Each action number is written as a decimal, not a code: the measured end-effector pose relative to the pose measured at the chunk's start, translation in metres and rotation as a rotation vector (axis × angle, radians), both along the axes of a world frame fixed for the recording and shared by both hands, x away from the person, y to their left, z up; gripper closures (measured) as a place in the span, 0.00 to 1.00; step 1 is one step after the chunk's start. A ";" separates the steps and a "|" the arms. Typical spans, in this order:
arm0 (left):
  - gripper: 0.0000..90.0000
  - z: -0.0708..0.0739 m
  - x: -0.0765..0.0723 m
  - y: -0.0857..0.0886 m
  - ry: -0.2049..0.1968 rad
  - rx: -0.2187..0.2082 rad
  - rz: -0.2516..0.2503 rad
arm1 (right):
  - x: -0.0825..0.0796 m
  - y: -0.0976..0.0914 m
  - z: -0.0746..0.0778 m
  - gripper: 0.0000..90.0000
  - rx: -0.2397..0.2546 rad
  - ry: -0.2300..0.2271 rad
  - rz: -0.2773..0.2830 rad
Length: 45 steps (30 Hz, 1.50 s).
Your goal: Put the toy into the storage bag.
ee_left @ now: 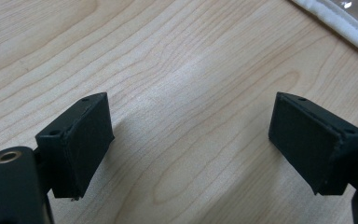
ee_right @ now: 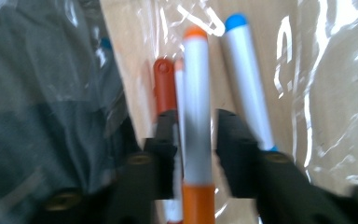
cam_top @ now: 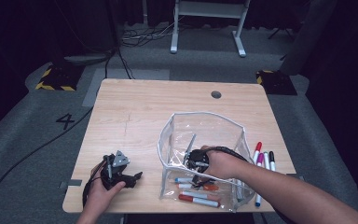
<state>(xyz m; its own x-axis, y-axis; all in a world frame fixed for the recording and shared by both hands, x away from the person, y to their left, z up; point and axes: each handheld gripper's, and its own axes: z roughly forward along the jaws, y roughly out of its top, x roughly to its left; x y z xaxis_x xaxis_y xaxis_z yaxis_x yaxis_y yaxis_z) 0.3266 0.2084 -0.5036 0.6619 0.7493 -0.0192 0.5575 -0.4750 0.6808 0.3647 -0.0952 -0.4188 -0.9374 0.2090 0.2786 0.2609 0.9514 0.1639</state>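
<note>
Right gripper (ee_right: 193,135) inside clear plastic pouch (cam_top: 168,128), jaws straddling orange-capped white marker (ee_right: 196,107), not clamped; lower marker flat among others, then withdraw. Left gripper (ee_left: 191,144) spread, idle.

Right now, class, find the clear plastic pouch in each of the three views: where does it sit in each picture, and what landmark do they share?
High view: the clear pouch stands open on the table's right half, with markers inside.
Left gripper view: its white-trimmed edge crosses the top right corner.
Right gripper view: its glossy film lies around the markers.
Shared landmark: the pale wooden tabletop.
</note>
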 end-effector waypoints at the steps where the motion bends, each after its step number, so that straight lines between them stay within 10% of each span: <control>1: 0.15 0.000 0.000 0.000 0.000 0.000 0.000 | 0.000 -0.001 0.002 0.70 0.000 -0.003 -0.018; 14: 0.15 0.000 0.000 0.000 -0.001 0.000 0.001 | 0.014 -0.024 0.059 0.64 0.140 -0.206 -0.131; 29: 0.15 0.000 0.000 0.000 -0.001 -0.002 0.003 | -0.003 -0.093 0.153 0.60 0.400 -0.391 -0.297; 45: 0.15 0.000 0.000 0.000 0.000 -0.001 0.002 | -0.009 -0.227 0.158 0.59 0.436 -0.491 -0.607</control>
